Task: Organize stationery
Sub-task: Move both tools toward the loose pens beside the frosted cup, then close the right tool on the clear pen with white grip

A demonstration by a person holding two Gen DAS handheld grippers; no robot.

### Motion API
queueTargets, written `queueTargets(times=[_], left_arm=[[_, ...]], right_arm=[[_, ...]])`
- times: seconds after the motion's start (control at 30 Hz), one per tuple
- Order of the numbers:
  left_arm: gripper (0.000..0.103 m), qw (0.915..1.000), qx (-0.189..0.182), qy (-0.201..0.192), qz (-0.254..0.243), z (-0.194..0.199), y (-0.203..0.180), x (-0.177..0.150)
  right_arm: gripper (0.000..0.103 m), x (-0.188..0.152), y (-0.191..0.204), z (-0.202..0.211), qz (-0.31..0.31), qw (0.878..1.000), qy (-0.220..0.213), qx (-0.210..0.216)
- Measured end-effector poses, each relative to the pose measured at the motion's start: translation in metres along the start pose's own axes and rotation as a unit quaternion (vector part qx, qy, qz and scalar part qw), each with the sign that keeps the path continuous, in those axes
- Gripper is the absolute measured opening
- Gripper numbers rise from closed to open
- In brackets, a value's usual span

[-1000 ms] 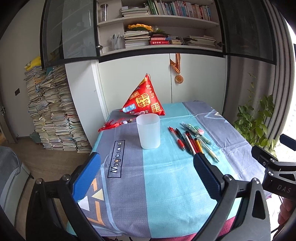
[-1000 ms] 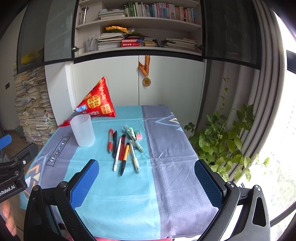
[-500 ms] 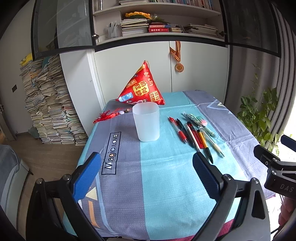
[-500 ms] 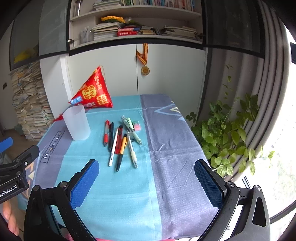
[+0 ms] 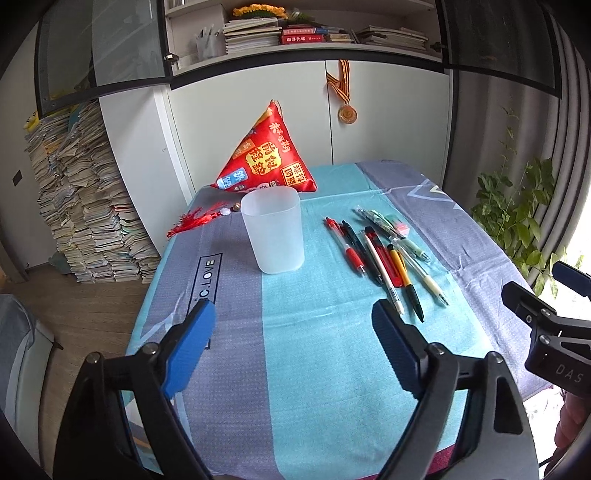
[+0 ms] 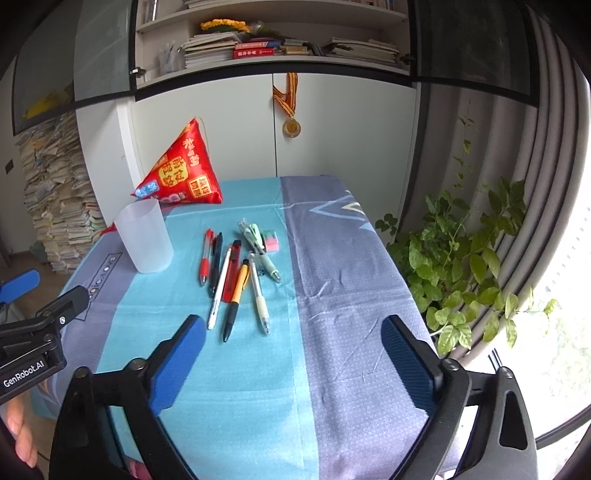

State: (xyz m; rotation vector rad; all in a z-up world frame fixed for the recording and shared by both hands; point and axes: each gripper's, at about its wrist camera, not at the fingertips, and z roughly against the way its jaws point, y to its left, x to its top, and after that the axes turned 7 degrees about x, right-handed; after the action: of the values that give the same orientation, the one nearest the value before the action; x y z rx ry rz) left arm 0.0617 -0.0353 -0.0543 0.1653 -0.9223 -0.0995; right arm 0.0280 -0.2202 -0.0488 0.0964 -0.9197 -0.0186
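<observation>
hovering over the near edge of the bench [image 5: 314, 369], well short of the cup [image 5: 273, 229]: left hand-held gripper [image 5: 291, 343] spread wide, holding nothing; right hand-held gripper [image 6: 295, 354] likewise spread and bare. lying just right of the cup, untouched: pens [image 6: 232, 277].

a red pyramid-shaped pouch [image 5: 269, 157] with gold chinese lettering stood at the far end of a teal-and-grey tablecloth [image 5: 321, 354], its red tassel [image 5: 184, 223] trailing toward the left edge. behind it, a gold medal [image 5: 347, 112] hung on a striped ribbon from the white cabinet doors [image 5: 255, 122]. the open shelf [image 5: 303, 46] above carried stacked books [image 5: 251, 35] and yellow flowers [image 5: 258, 9]. tall stacks of paper [image 5: 85, 199] rose from the wooden floor at left; a leafy green plant [image 6: 469, 258] grew beside the window at right.
</observation>
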Motion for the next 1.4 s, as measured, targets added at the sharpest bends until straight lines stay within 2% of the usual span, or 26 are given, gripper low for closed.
queueTargets(times=[0.23,0.3,0.37,0.47,0.73,0.97,1.17,1.3,1.37,1.4], left_arm=[[0.077,0.9998,0.004,0.016,-0.008,-0.014,-0.008,0.005],[0.074,0.9997,0.002,0.021,-0.01,-0.019,-0.011,0.006],[0.07,0.9995,0.001,0.027,-0.015,-0.025,-0.015,0.007],[0.065,0.9991,-0.003,0.039,-0.019,-0.036,-0.021,0.009],[0.058,0.9962,-0.033,0.073,-0.034,-0.068,-0.043,0.012],[0.047,0.9877,-0.095,0.114,-0.049,-0.096,-0.069,0.012],[0.041,0.9781,-0.144,0.143,-0.047,-0.11,-0.083,0.012],[0.035,0.9751,-0.149,0.155,-0.053,-0.12,-0.09,0.012],[0.026,0.9727,-0.152,0.166,-0.055,-0.125,-0.092,0.01],[0.025,0.9732,-0.152,0.163,-0.055,-0.125,-0.092,0.009]], right_arm=[[0.085,0.001,-0.005,-0.015,0.0,1.0,0.012,0.013],[0.076,0.001,-0.007,-0.02,-0.003,1.0,0.019,0.018],[0.072,0.001,-0.01,-0.027,-0.006,0.999,0.03,0.026],[0.062,0.0,-0.015,-0.037,-0.01,0.998,0.044,0.033],[0.062,0.004,-0.027,-0.068,-0.022,0.996,0.069,0.056],[0.062,0.001,-0.021,-0.098,0.001,0.992,0.097,0.085],[0.045,-0.002,-0.022,-0.121,0.002,0.987,0.123,0.103],[0.035,-0.003,-0.023,-0.127,0.007,0.986,0.124,0.11],[0.03,-0.003,-0.021,-0.128,0.014,0.985,0.123,0.116],[0.026,-0.003,-0.02,-0.128,0.018,0.985,0.123,0.117]])
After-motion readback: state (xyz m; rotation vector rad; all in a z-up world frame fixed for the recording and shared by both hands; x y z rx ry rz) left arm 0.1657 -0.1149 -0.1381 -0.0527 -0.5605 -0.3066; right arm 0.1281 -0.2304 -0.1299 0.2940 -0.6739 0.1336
